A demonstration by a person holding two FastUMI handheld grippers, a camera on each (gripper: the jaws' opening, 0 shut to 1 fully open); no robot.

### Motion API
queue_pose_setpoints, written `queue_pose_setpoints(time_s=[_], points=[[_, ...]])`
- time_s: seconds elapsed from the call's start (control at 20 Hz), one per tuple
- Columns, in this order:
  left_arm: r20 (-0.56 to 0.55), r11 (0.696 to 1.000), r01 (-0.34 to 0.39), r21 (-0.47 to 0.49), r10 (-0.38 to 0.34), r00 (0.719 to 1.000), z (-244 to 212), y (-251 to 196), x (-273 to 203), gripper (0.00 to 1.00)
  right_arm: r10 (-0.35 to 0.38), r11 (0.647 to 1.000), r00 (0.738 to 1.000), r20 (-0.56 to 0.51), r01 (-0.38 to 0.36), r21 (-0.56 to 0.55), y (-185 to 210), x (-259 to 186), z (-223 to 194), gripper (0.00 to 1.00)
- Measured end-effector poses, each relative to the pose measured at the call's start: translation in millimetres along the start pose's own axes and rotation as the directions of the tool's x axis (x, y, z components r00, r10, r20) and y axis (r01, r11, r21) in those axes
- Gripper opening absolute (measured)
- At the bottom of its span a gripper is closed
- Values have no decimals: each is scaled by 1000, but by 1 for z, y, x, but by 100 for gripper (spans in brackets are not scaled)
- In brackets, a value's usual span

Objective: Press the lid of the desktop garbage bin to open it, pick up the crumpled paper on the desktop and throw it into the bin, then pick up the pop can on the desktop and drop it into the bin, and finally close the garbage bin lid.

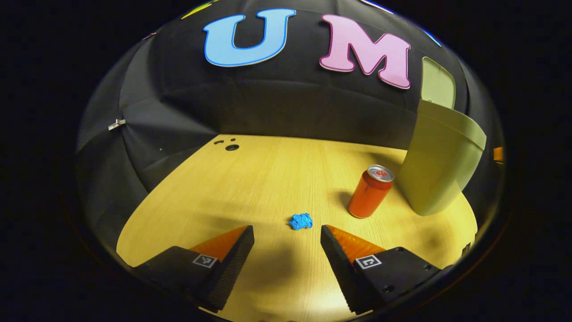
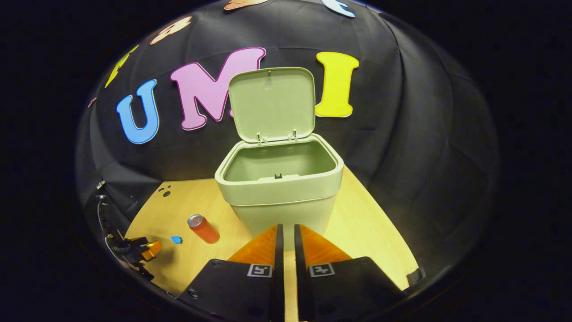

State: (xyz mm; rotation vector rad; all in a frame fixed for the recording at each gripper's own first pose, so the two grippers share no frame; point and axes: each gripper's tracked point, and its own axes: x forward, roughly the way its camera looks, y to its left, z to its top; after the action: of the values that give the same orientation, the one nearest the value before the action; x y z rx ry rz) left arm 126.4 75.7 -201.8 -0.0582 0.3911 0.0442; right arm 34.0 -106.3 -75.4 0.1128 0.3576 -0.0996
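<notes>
The pale green bin (image 2: 279, 188) stands on the wooden desk with its lid (image 2: 271, 103) swung up and open; its inside looks bare. In the left gripper view the bin (image 1: 440, 163) is at the right. A red pop can (image 1: 370, 191) stands upright left of it. A small blue crumpled paper (image 1: 300, 221) lies just ahead of my left gripper (image 1: 287, 233), which is open and low over the desk. My right gripper (image 2: 286, 230) is shut on nothing, in front of the bin. The right gripper view shows the can (image 2: 203, 228), the paper (image 2: 176, 239) and the left gripper (image 2: 143, 251) at lower left.
The wooden desk (image 1: 250, 188) has a round cable hole (image 1: 231, 147) near its far left corner. Black cloth walls close in the back and sides. Open desk surface lies left of the paper and can.
</notes>
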Motion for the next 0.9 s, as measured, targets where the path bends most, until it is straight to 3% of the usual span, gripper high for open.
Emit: queue_pose_setpoints(time_s=[0.05, 0.1, 0.15, 0.2, 0.25, 0.3, 0.35, 0.5, 0.9], points=[[-11, 1000, 0, 4, 1, 1000, -3, -3, 10, 96, 12, 1000, 1000, -9, -12, -8, 2, 2, -3, 22], [-21, 1000, -9, 5, 9, 1000, -4, -4, 20, 96, 20, 1000, 1000, -20, -20, -17, 2, 4, -8, 17], [-30, 1000, -17, 2, 17, 999, -7, -7, 27, 96, 37, 999, 999, -28, -37, -20, 4, 6, -10, 33], [-34, 1000, -21, 2, 21, 999, -6, -10, 36, 96, 51, 998, 998, -34, -52, -25, 7, 6, -13, 36], [-41, 1000, -26, 9, 27, 999, -7, -12, 44, 96, 58, 998, 997, -43, -60, -35, 8, 8, -16, 60], [-55, 999, -32, 18, 33, 998, -8, -14, 51, 96, 64, 997, 996, -58, -67, -48, 7, 9, -22, 68], [-67, 999, -35, 24, 37, 997, -11, -16, 57, 96, 71, 995, 995, -72, -76, -61, 8, 11, -27, 86], [-98, 998, -53, 34, 56, 994, -16, -19, 74, 96, 90, 993, 989, -116, -98, -72, 7, 15, -42, 100], [-141, 997, -64, 35, 69, 988, -26, -20, 92, 96, 124, 990, 978, -170, -133, -43, 11, 16, -65, 99]])
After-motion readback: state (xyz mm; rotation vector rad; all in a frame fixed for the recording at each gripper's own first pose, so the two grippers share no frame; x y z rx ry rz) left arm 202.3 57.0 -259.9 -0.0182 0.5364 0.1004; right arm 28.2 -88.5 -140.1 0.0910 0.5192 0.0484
